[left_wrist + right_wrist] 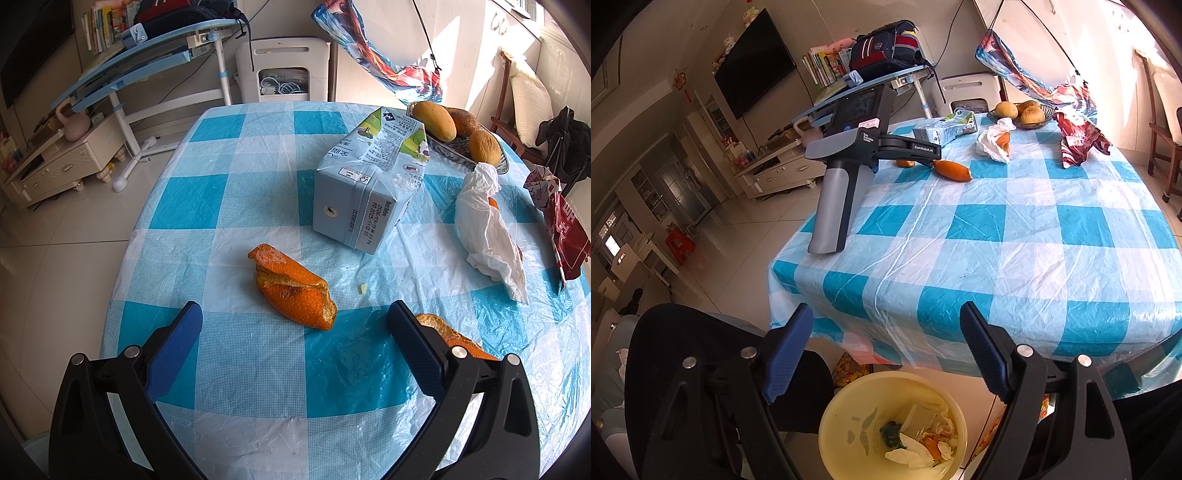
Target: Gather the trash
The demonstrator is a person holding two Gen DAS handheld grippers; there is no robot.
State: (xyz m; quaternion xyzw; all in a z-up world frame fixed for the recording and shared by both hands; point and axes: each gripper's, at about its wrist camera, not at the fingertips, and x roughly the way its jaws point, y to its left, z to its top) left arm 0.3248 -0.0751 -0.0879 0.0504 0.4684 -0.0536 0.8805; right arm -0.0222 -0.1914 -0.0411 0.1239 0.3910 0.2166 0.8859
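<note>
**Peel next, bin waiting below**

Yellow round plastic bin (892,424) sits on the floor just under the near edge of the surface, already holding scraps of peel and paper. Above it hangs the right gripper (886,350), its blue pads spread wide with nothing between them.

Further in, the left gripper (295,325) points down at the blue-and-white checked plastic cloth (258,369), also released and empty. Just beyond its tips lies a curled orange citrus peel (293,291); a second piece of orange peel (448,334) is partly hidden behind its right finger. Past these stand a pale blue drink carton lying on its side (360,192), a crumpled white plastic bag (487,225) and a torn red snack wrapper (565,236). A bowl of brown-yellow fruit (458,133) sits at the far edge; I take that as not trash.

My reading: collection is partway through. The next move calls for the left gripper to drop forward around the nearest peel, close gently, then carry it to the bin.
</note>
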